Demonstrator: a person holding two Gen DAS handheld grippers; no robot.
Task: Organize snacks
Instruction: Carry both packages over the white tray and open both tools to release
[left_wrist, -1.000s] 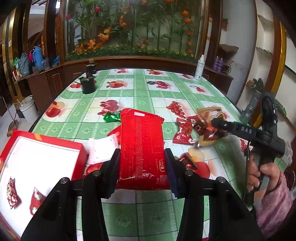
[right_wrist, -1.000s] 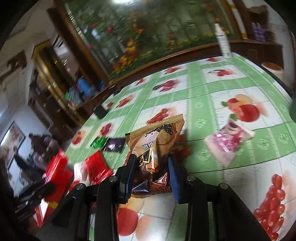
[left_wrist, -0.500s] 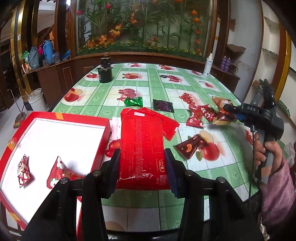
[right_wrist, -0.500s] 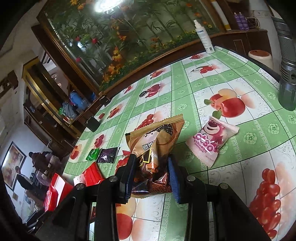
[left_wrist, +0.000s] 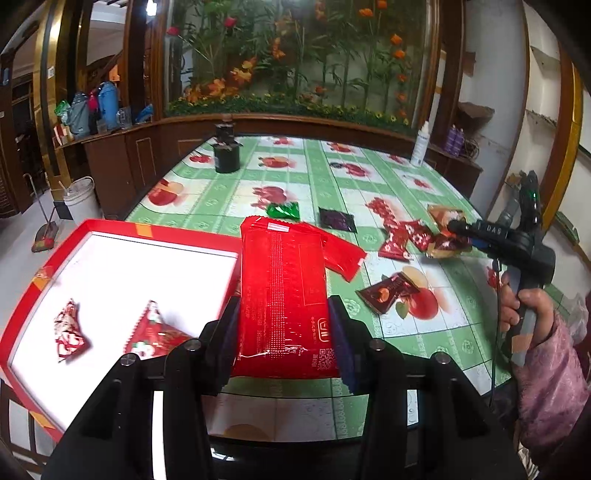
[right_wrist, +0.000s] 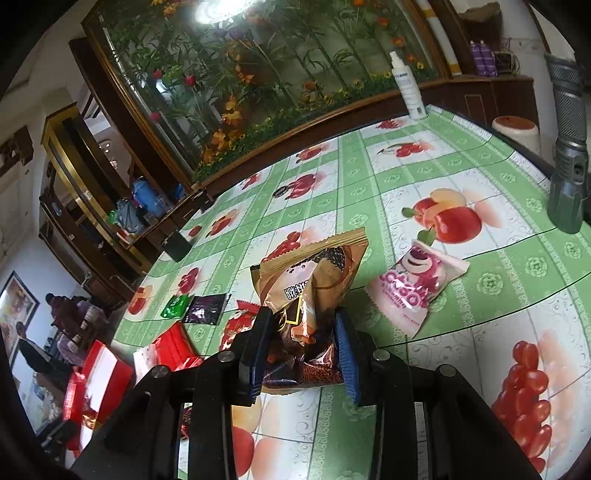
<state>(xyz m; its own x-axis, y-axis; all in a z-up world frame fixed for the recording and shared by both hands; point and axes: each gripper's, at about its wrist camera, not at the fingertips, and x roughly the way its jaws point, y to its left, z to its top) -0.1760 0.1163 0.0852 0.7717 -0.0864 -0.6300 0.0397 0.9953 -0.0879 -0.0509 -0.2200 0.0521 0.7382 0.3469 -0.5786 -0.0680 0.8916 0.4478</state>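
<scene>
Left gripper (left_wrist: 282, 334) is clamping a long red packet (left_wrist: 282, 291) by its near end, long axis pointing away across the table (left_wrist: 314, 173). Lying just to its left is the red-rimmed tray (left_wrist: 122, 229), two snacks already inside, so this hand is the nearer one. Right gripper (right_wrist: 301, 354) is pinching a crumpled brown packet (right_wrist: 310, 284), well apart from that tray.

Looks like a home dining room: table (left_wrist: 369, 177) under a green fruit-print cloth, glass-fronted flower display (left_wrist: 295, 55) at twelve o'clock, wooden cabinets (left_wrist: 110, 162) at ten, framed picture (right_wrist: 16, 314) on a wall.
</scene>
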